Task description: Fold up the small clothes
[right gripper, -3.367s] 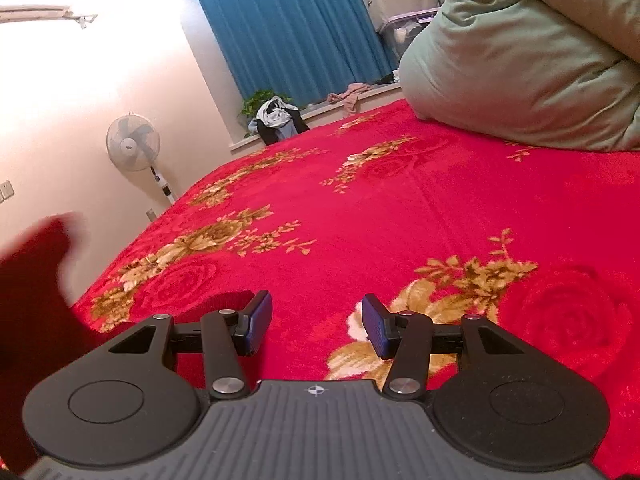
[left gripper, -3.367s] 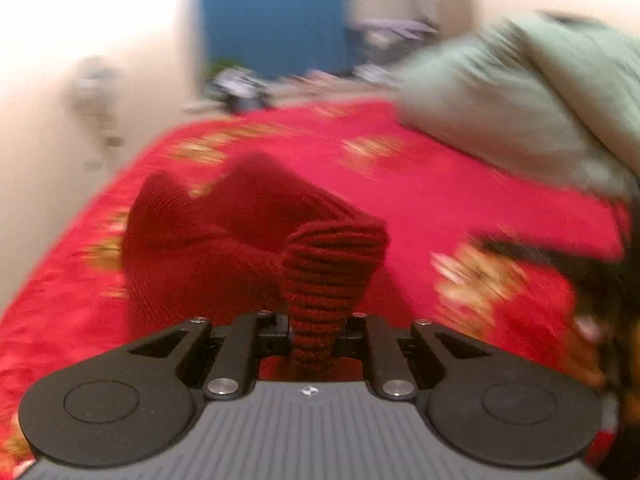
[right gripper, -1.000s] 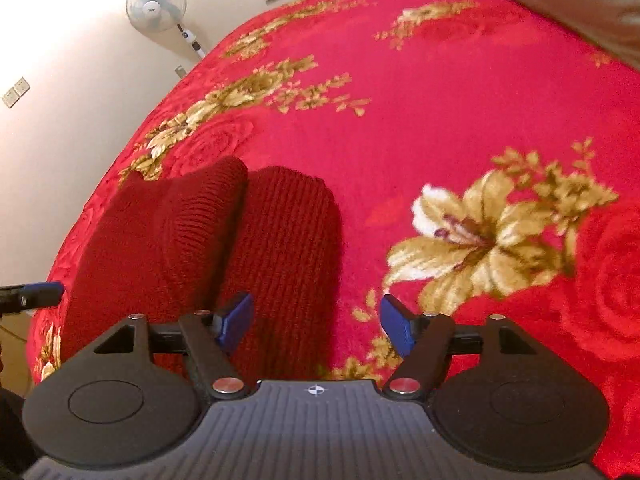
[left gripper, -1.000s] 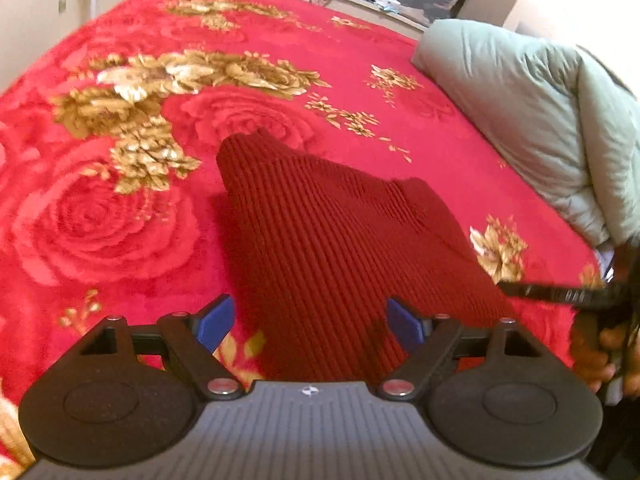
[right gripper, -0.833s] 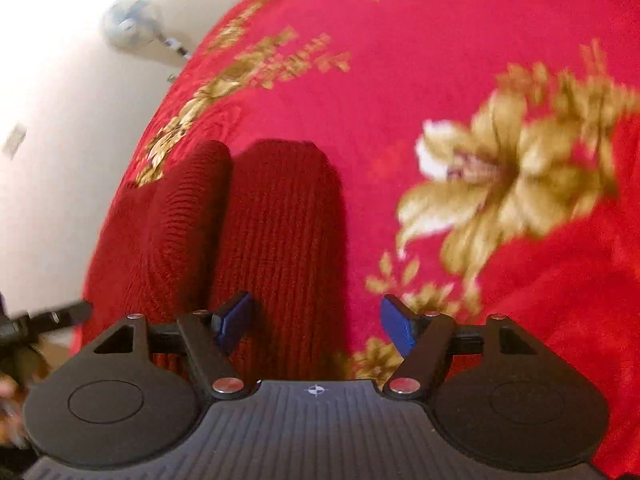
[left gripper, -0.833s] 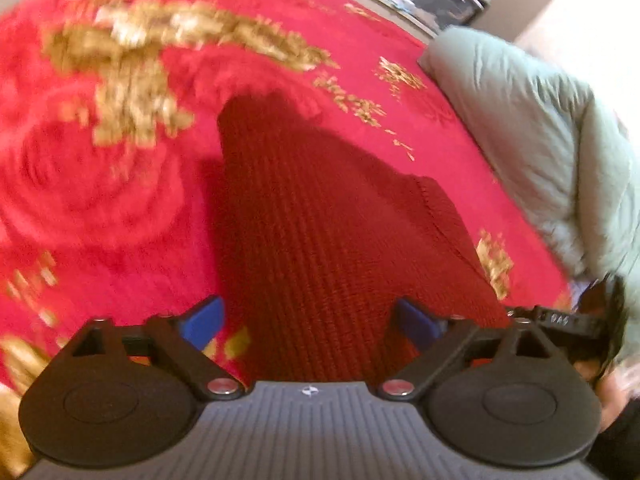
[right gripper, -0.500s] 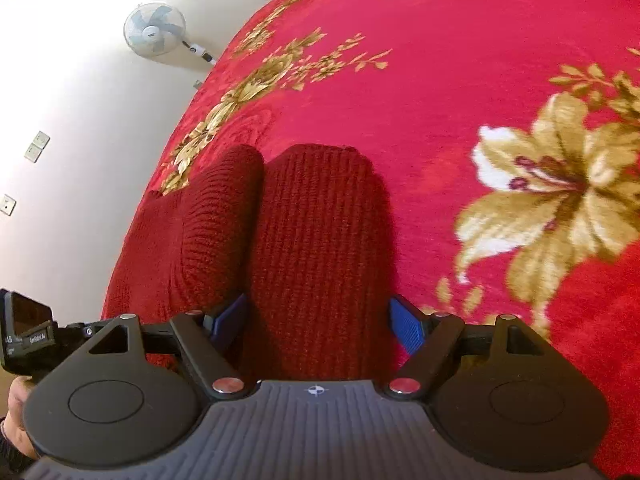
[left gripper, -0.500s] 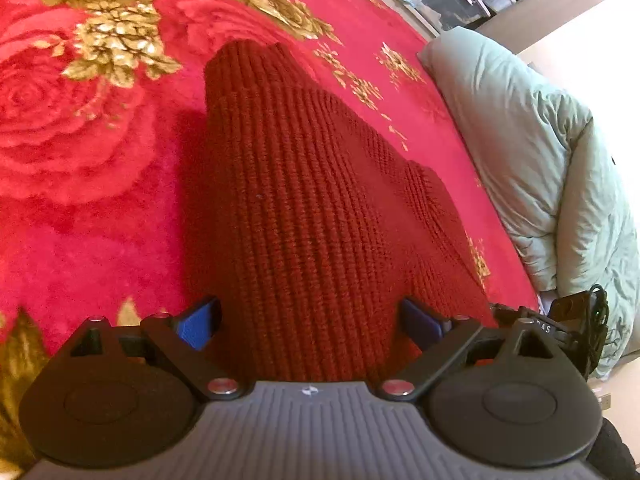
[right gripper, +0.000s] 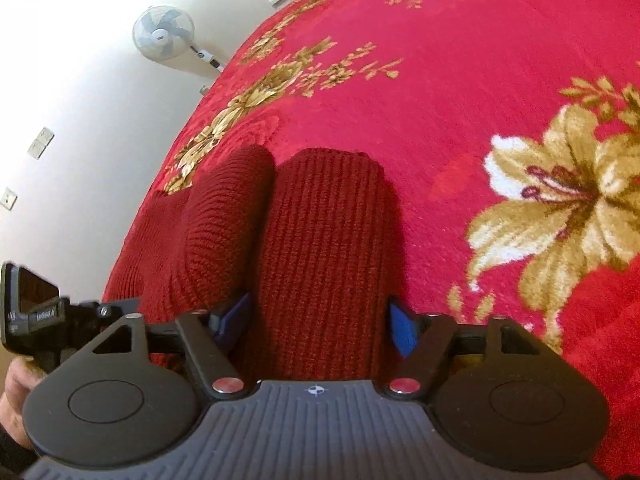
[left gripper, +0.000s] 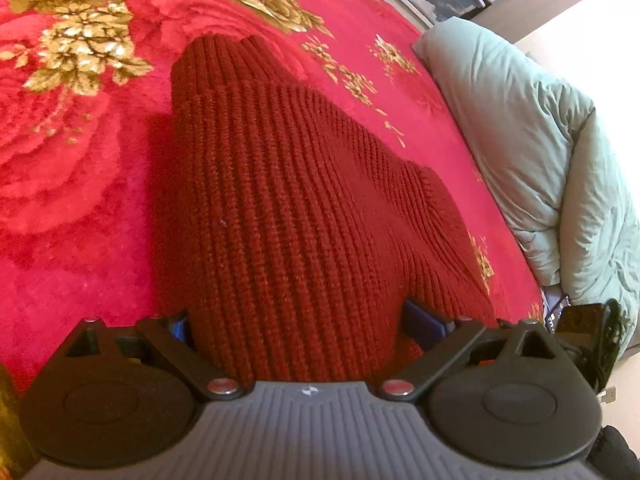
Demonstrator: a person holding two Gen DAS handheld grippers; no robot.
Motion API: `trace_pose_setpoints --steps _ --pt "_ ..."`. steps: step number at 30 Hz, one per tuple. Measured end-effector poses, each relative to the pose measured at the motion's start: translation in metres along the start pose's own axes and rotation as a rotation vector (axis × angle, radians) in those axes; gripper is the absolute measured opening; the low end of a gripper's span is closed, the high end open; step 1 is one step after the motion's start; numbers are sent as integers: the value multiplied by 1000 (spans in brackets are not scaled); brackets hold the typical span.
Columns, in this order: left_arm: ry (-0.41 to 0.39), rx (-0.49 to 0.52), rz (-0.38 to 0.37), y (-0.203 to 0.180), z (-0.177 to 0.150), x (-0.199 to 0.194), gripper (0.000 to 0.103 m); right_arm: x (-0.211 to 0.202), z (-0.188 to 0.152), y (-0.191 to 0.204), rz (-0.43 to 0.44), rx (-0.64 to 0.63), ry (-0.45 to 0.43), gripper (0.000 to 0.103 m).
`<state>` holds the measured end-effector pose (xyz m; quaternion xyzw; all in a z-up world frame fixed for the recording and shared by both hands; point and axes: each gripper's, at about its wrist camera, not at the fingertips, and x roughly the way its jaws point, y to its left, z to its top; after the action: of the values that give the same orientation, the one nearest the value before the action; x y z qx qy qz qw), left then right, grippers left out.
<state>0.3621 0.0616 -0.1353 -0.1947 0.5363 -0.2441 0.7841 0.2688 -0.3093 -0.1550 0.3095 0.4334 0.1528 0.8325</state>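
Both claws lowered onto sweater (left gripper: 296, 216) | left claw (left gripper: 298, 326), right claw (right gripper: 320, 322) spread | near hem hidden

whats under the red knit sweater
The red knit sweater lies on the red floral blanket, which shows all around it. Anything between them is covered; nothing else can be seen.

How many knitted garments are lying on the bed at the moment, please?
1: a dark red knitted garment on the red floral blanket, its near edge between the open fingers of both grippers. Others may lie out of view.
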Motion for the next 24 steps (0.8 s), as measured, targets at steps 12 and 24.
trace_pose_setpoints --steps 12,24 --pt "-221 254 45 -39 10 -41 67 -7 3 37 -14 -133 -115 30" --pt "-459 112 205 15 71 -75 89 46 84 135 -111 -313 -288 43"
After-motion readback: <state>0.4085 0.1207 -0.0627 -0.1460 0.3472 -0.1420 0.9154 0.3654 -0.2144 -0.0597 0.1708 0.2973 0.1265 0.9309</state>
